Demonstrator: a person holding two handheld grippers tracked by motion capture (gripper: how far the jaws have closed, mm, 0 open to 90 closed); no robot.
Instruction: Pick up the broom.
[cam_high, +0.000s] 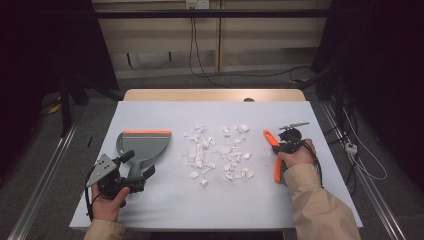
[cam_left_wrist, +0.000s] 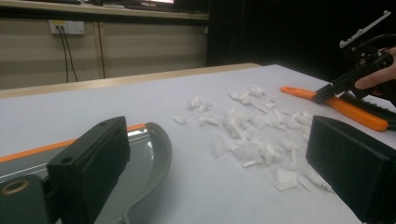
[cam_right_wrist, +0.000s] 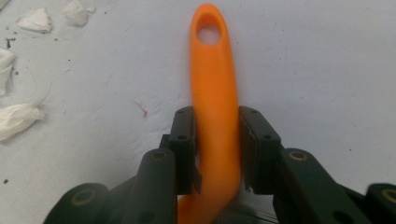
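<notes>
1. Nearest the person, the left hand-held gripper (cam_high: 141, 176) is held low over the front left of the table (cam_high: 150, 210); its jaws are spread wide and nothing is gripped between them.
2. In the left gripper view, the grey dustpan (cam_left_wrist: 140, 158) is seen just beyond and between those parted jaws; whether a jaw touches it cannot be told.
3. The dustpan (cam_high: 142, 145) is laid flat on the table, its orange-edged lip turned away from the person.
4. At the front right, the right hand-held gripper (cam_high: 286, 146) is held by a hand (cam_high: 297, 156) in a beige sleeve.
5. Its jaws are closed on the orange handle of a brush (cam_right_wrist: 214, 107), which is pressed from both sides by the pads; the handle's end with a hanging hole is seen past them.
6. The brush (cam_high: 274, 155) is laid on the table, its handle pointing away and its dark bristles near the sleeve.
7. Between dustpan and brush, white paper scraps (cam_high: 217, 152) are scattered across the middle of the table.
</notes>
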